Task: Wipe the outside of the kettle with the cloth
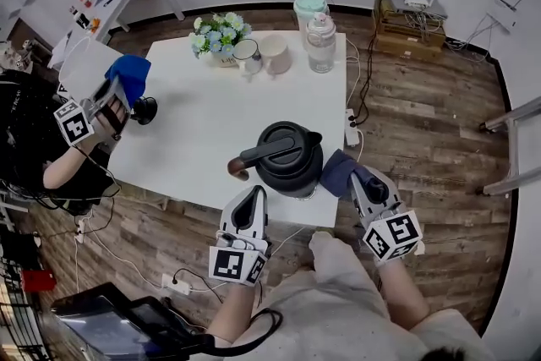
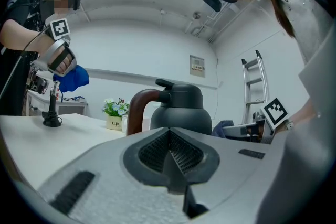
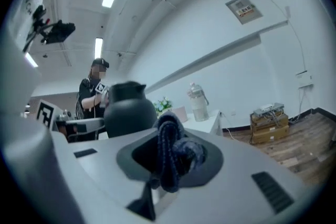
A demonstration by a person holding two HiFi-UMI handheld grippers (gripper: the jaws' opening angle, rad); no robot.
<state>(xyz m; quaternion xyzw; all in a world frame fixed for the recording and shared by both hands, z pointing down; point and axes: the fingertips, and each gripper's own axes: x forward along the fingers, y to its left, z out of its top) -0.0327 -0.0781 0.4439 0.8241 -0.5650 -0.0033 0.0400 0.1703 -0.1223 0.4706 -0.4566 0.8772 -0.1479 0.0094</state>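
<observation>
Kettle (image 1: 289, 155) is seen upright on the white table (image 1: 203, 131), at the near edge, right of centre. Its brown handle (image 1: 240, 166) is pointed left and near; the lid is on.

Left gripper (image 1: 253, 194) is held just near of the table edge, aimed at the handle from the near-left. In the left gripper view the jaws are seen pressed together with nothing between them. No contact with the kettle is shown.

Right gripper (image 1: 358, 177) is held at the kettle's right side. Its jaws are clenched on the dark blue cloth (image 1: 338, 172), which is bunched between them and sticks out ahead of the tips in the right gripper view. The cloth is placed right against the kettle's right wall in the head view; actual contact cannot be confirmed.

At the far edge of the table a flower pot (image 1: 217, 35), two cups (image 1: 248, 55) (image 1: 275, 54) and a clear bottle (image 1: 321, 42) are lined up, well apart from the kettle. A pale green jar (image 1: 310, 8) is seen just beyond the bottle.

At the table's left side a second person (image 1: 34, 139) is seen with another marker gripper (image 1: 95, 112), by which a bright blue rag (image 1: 129, 76) is held. A small black stand (image 1: 144, 110) is set on the table beside it.
</observation>
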